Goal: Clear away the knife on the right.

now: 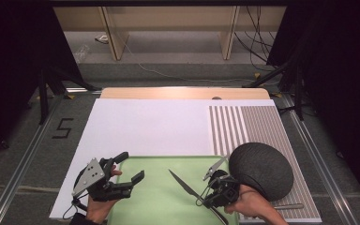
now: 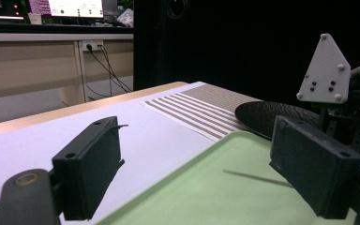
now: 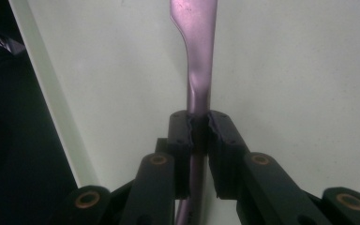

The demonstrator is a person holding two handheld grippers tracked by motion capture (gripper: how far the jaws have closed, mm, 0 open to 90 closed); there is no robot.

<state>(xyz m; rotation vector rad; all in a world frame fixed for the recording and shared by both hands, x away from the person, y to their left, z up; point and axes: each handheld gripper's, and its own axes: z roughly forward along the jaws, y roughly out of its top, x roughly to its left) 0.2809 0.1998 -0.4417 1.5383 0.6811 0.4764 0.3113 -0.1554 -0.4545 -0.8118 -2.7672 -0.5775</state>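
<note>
right claw [image 3: 199, 126]: your right-hand claw is clamped narrow on the slim silver metal table knife [image 1: 183, 183]; both black pads press the knife's handle, seen close in the right gripper view.
knife position: handle [image 3: 197, 101] runs out between the pads, blade [image 3: 192, 21] points straight ahead of the claw; in the high view the blade tip reaches up and to the left of your right claw, over the tray.
knife contact: I can't tell whether the blade touches the tray or hangs just above it.
left claw [image 1: 124, 169]: your left-hand claw stands wide, nothing between the pads; grey three-cornered plate [image 1: 90, 174] on top of it.
left claw place: over the left edge of the tray, well apart from the knife; the knife lies to this claw's right side.
pale green flat plastic tray [image 1: 159, 201]: sits under both claws, on the desk's near part; the right gripper view shows its raised rim [image 3: 51, 108] to the left of the right claw.
dark grey round textured plate [image 1: 262, 169]: just beside your right claw, on its right and a bit beyond it; in the left gripper view it sits past the tray's far edge [image 2: 267, 117].
small silver metal utensil [image 1: 215, 168]: between right claw and plate, partly hidden, type unclear.
second silver metal piece [image 1: 288, 206]: lies on the desk to the right of your right hand, near the plate.
white desk cover [image 1: 145, 126]: ahead of both claws.
brown-and-white striped mat [image 1: 248, 124]: ahead of the right claw, under the plate.
</note>
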